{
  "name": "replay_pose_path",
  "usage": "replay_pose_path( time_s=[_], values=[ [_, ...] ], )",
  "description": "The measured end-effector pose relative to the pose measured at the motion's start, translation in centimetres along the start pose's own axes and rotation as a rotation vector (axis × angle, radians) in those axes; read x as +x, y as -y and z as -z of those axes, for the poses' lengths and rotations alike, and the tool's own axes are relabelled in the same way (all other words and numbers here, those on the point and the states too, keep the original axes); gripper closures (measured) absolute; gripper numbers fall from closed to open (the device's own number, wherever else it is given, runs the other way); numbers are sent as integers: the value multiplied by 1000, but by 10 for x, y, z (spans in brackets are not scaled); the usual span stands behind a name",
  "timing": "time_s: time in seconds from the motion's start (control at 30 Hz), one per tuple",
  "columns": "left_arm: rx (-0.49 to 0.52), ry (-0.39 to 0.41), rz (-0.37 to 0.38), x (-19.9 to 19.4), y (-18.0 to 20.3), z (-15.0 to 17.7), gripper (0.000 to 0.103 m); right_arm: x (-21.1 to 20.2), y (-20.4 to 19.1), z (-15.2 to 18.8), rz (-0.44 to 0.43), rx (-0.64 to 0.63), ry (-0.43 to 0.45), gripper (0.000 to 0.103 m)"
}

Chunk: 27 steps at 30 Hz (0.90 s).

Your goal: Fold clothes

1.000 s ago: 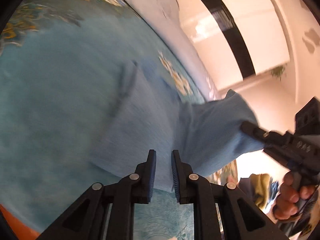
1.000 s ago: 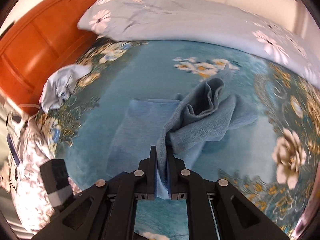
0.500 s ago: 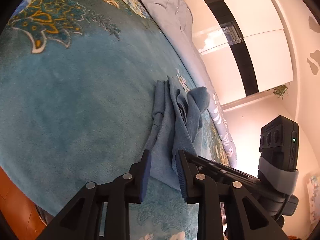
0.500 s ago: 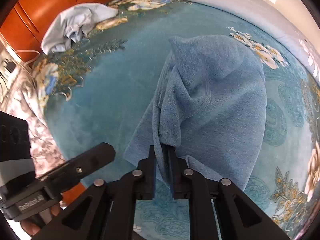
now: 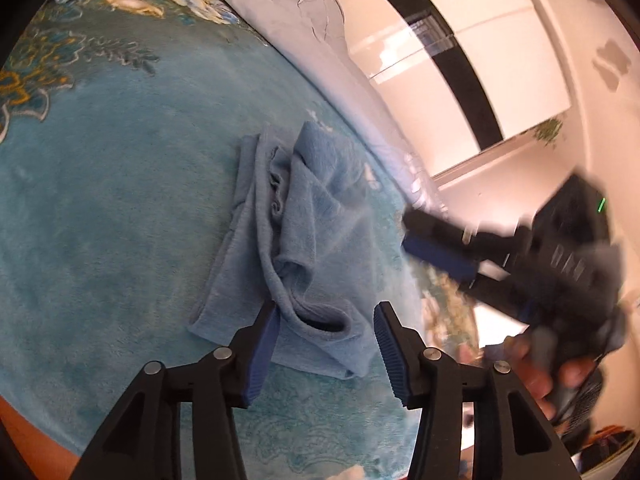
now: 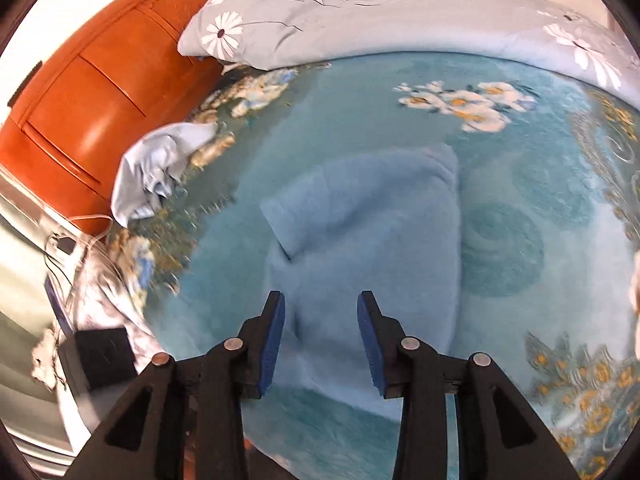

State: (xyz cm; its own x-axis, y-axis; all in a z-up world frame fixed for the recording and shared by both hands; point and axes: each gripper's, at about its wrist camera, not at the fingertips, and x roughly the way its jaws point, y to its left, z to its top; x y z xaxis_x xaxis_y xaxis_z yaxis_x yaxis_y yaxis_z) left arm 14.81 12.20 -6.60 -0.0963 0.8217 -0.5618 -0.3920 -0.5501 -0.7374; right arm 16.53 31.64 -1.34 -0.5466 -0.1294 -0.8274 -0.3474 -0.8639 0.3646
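A blue knit garment (image 5: 308, 240) lies in a rumpled, partly folded heap on the teal floral blanket (image 5: 120, 200). It also shows in the right wrist view (image 6: 380, 232), lying flatter. My left gripper (image 5: 325, 314) is open just above the garment's near edge, holding nothing. My right gripper (image 6: 321, 304) is open over the garment's near end, holding nothing. The right gripper also shows blurred in the left wrist view (image 5: 444, 256), to the right of the garment, held by a hand.
A grey daisy-print duvet (image 6: 400, 12) lies along the far side of the bed. A pale blue crumpled garment (image 6: 156, 168) sits near the orange wooden headboard (image 6: 100, 92). Cables and a dark box (image 6: 102, 354) are beside the bed at the left.
My right gripper has opened and let go of the blue garment, which has dropped onto the blanket. My left gripper has opened wider. Both grippers have pulled back slightly.
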Motion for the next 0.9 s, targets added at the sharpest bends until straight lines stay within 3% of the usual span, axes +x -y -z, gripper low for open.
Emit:
replay_pose_path(
  time_s=[0.1, 0.13, 0.17, 0.2, 0.27, 0.47, 0.5, 0.53, 0.7, 0.9],
  values=[
    [-17, -3, -22, 5, -5, 0, 52, 13, -18, -23, 17, -55, -8, 64],
    [-21, -4, -21, 6, -7, 0, 57, 16, -24, -30, 30, -82, -14, 64],
    [-25, -5, -18, 7, -10, 0, 72, 22, -28, -35, 48, -96, -22, 64],
    [-30, -5, -15, 7, -12, 0, 80, 28, -32, -40, 66, -111, -31, 64],
    [-38, -7, -10, 8, -16, 0, 85, 43, -37, -45, 93, -121, -66, 64],
    [-62, -10, 9, 9, -29, 1, 86, 75, -35, -50, 148, -115, -104, 66],
    [-65, -10, 16, 9, -31, 1, 86, 77, -34, -51, 162, -112, -93, 86],
    [-69, -11, 24, 8, -33, 1, 86, 77, -32, -53, 169, -110, -90, 96],
    [-78, -11, 40, 6, -41, 0, 87, 76, -36, -76, 196, -127, -57, 97],
    [-107, -27, 44, 9, -55, -1, 93, 101, -36, -98, 214, -111, -91, 97]
  ],
)
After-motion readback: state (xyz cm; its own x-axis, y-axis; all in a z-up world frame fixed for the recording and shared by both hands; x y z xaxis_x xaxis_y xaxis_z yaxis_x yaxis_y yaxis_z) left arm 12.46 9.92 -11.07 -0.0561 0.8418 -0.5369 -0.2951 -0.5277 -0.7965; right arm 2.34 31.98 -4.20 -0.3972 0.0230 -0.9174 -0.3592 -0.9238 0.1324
